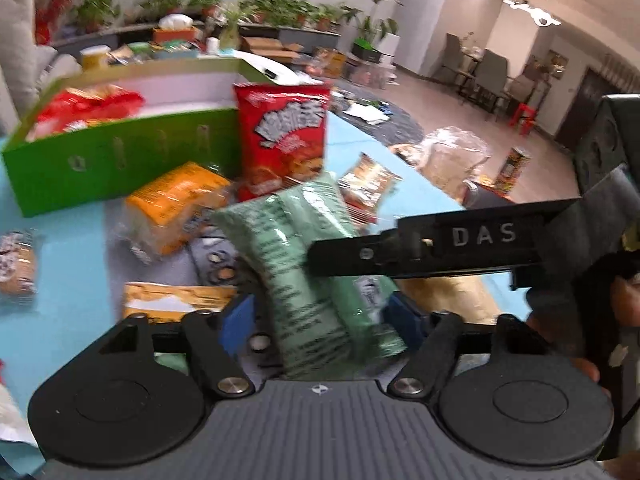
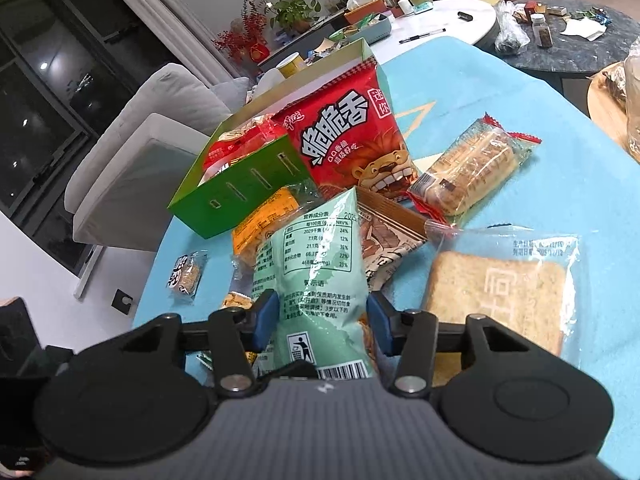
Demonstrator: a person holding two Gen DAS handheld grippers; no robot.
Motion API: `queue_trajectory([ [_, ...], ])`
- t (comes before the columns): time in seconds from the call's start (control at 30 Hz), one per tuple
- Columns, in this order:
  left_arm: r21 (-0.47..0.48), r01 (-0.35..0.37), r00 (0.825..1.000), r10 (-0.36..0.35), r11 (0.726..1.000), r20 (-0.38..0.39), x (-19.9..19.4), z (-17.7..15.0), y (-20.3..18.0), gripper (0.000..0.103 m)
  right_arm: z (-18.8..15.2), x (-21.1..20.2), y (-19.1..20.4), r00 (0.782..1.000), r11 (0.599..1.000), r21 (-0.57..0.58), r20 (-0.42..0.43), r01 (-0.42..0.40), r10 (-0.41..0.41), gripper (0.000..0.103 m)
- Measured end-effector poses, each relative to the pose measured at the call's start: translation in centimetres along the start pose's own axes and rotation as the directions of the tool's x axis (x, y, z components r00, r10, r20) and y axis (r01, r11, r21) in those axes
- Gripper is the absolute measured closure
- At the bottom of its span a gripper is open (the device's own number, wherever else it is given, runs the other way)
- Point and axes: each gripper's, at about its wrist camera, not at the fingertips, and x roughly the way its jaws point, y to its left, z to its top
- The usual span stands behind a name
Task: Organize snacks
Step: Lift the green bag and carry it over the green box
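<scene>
A pale green snack bag (image 2: 316, 276) is held between the blue pads of my right gripper (image 2: 320, 320), above the light blue table. The same bag (image 1: 312, 264) fills the middle of the left wrist view, between the blue pads of my left gripper (image 1: 320, 320); the right gripper's black finger (image 1: 432, 244) crosses it from the right. A green box (image 2: 240, 184) holds red packets and stands at the back left, also in the left wrist view (image 1: 120, 160). A red lion snack bag (image 2: 352, 136) leans on the box, also in the left wrist view (image 1: 284, 136).
On the blue table (image 2: 520, 92) lie an orange packet (image 2: 272, 216), a wrapped layered cake (image 2: 472, 168), bagged toast (image 2: 500, 296), a brown comic-print bag (image 2: 384, 240) and a small cracker pack (image 2: 188, 276). A grey sofa (image 2: 140, 160) stands left. A round dark table (image 2: 580, 36) with clutter is behind.
</scene>
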Motion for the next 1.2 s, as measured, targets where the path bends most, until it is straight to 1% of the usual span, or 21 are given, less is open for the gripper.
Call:
queue_trajectory([
  [0.2,0.038,-0.018,1.000,0.018,0.999,0.012,-0.4,0.0,-1.1,0.043,0.0,-0.1,0.2,1.000,1.000,0.004,0.005,0.000,0.000,0.061],
  [0.3,0.077,-0.039,0.998,0.035,0.996,0.044,-1.2,0.0,-2.0,0.043,-0.1,-0.5,0.6,1.000,1.000,0.004,0.007,-0.017,0.017,0.061],
  [0.47,0.119,-0.068,0.993,0.056,0.991,0.105,-3.0,0.8,-2.8,0.044,0.2,-1.8,2.0,0.998,0.999,-0.022,0.053,-0.035,0.037,0.060],
  [0.73,0.149,-0.120,0.977,0.090,0.982,0.192,-5.5,3.8,-2.9,0.044,2.8,-3.2,4.7,0.988,0.995,-0.073,0.127,-0.073,0.082,0.060],
  [0.93,0.168,-0.180,0.960,0.137,0.969,0.242,-6.7,6.0,-2.5,0.043,5.1,-3.1,6.4,0.981,0.989,-0.110,0.154,-0.101,0.117,0.060],
  [1.07,0.172,-0.200,0.952,0.150,0.965,0.265,-6.8,7.8,-1.8,0.043,6.6,-2.8,7.2,0.974,0.985,-0.119,0.176,-0.121,0.141,0.060],
  [1.2,0.163,-0.200,0.952,0.153,0.966,0.264,-6.1,9.9,-0.6,0.043,8.3,-2.0,7.3,0.970,0.986,-0.103,0.192,-0.135,0.152,0.060],
])
